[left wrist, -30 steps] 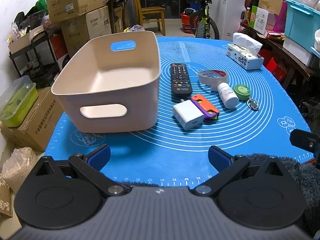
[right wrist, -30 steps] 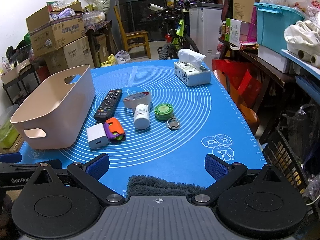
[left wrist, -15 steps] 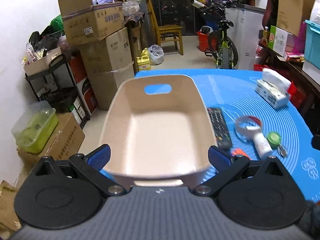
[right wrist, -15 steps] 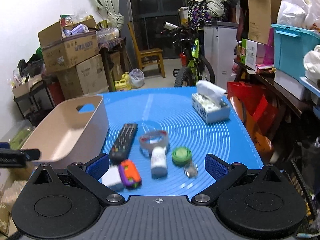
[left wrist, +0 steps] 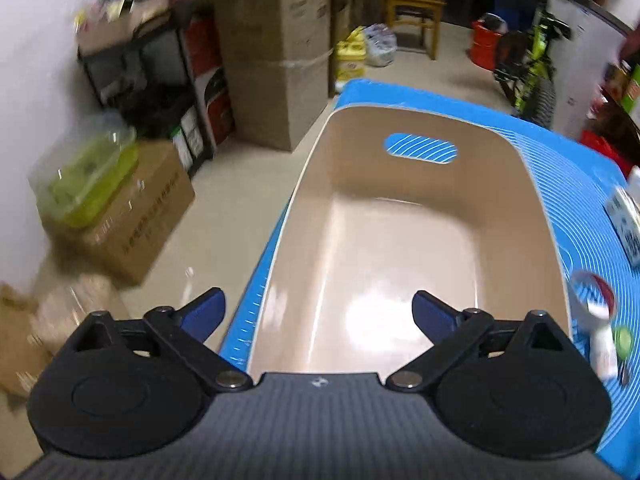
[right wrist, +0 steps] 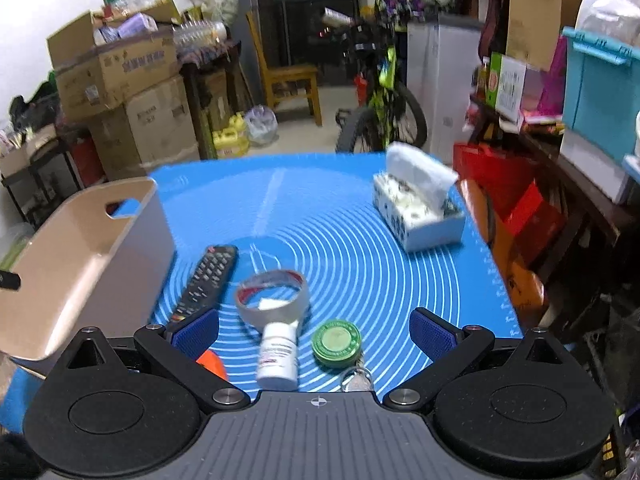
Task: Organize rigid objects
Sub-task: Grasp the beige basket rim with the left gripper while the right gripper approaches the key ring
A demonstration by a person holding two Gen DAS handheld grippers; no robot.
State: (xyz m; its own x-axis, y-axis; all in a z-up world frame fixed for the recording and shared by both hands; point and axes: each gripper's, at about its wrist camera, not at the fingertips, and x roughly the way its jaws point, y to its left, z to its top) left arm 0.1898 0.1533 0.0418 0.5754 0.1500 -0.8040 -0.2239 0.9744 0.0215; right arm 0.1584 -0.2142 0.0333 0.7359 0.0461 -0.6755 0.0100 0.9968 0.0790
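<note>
An empty beige bin [left wrist: 404, 248] stands at the left of the blue mat [right wrist: 360, 240]; it also shows in the right wrist view [right wrist: 84, 272]. My left gripper [left wrist: 318, 314] is open and empty above the bin's near-left rim. My right gripper [right wrist: 314, 330] is open and empty, just above a white pill bottle [right wrist: 278, 354], a green round tin [right wrist: 336, 342] and a roll of tape [right wrist: 272, 296]. A black remote [right wrist: 206, 282] lies beside the bin. An orange object [right wrist: 212, 364] is half hidden behind my left finger. A key ring [right wrist: 356, 378] lies by the tin.
A tissue box [right wrist: 416, 208] stands at the mat's far right. Cardboard boxes [left wrist: 276, 64] and a shelf [left wrist: 136, 80] stand left of the table, with a green container [left wrist: 92, 176] on a box. A bicycle [right wrist: 384, 92] and chair [right wrist: 292, 76] stand behind.
My left gripper has risen and swung left over the bin. My right gripper has moved forward and up over the small objects. Both stay open.
</note>
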